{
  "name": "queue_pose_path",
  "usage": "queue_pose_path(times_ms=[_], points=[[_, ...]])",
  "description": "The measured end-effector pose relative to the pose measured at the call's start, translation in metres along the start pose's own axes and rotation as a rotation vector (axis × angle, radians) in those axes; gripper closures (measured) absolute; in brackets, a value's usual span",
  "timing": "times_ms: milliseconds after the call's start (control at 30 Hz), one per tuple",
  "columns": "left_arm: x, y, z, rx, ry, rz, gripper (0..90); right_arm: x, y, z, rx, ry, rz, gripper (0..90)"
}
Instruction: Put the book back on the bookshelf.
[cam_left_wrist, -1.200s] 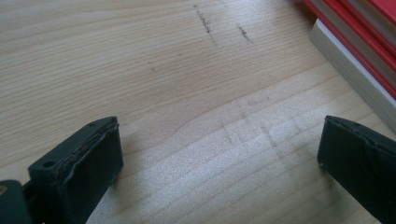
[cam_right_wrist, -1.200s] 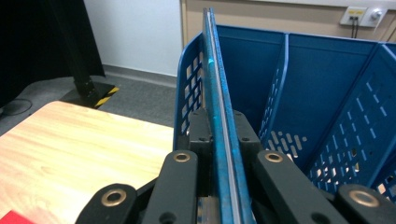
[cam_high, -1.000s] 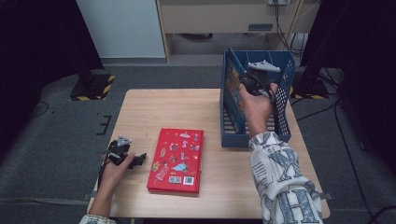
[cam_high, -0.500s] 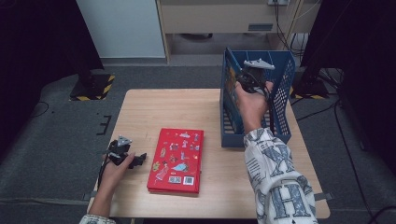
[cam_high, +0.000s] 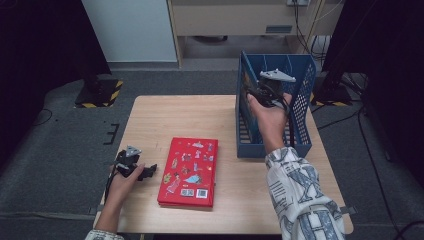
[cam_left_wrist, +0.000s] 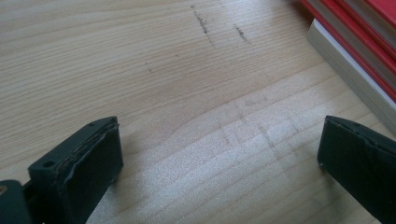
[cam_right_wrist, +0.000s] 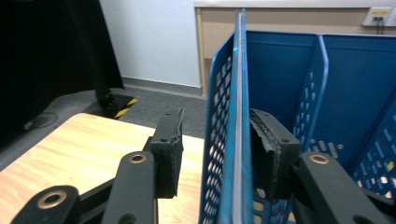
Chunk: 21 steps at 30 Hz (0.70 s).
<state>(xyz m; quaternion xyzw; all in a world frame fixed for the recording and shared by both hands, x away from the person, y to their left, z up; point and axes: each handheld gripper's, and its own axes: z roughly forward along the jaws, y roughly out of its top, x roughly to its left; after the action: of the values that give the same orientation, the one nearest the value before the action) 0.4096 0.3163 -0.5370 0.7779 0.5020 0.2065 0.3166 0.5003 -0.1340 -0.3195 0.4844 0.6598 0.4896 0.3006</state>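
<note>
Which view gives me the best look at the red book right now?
The high view: the red book lies flat on the table with its whole cover visible, beside the left tongs. The left gripper view catches just its edge and page block at upper right.

One pale wooden table (cam_high: 215, 120) stands in the high view. On it is one blue perforated plastic file rack (cam_high: 302, 95), and the right gripper view shows at least two upright compartments in it, parted by a blue divider wall. One red hardcover book with small pictures on its cover (cam_high: 190, 171) lies flat on the tabletop. There are two hand-held black two-jaw grippers, the left gripper (cam_high: 131, 165) and the right gripper (cam_high: 267, 90), each with two jaws. Two yellow-and-black striped floor bases (cam_high: 102, 93) sit beyond the table, one on either side.
</note>
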Motion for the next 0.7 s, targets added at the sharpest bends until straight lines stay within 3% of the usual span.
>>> queue_pose_path(times_ms=[233, 367, 700], points=[[0.0, 0.0, 0.0, 0.0, 0.0, 0.0, 0.0, 0.009, -0.005, -0.008, -0.002, 0.046, -0.022, 55.6], [0.0, 0.0, 0.0, 0.0, 0.0, -0.002, 0.0, 0.014, -0.007, -0.007, 0.007, 0.048, -0.044, 55.7], [0.0, 0.0, 0.0, 0.0, 0.0, -0.003, 0.0, 0.021, -0.012, -0.002, 0.022, 0.078, -0.037, 54.6]])
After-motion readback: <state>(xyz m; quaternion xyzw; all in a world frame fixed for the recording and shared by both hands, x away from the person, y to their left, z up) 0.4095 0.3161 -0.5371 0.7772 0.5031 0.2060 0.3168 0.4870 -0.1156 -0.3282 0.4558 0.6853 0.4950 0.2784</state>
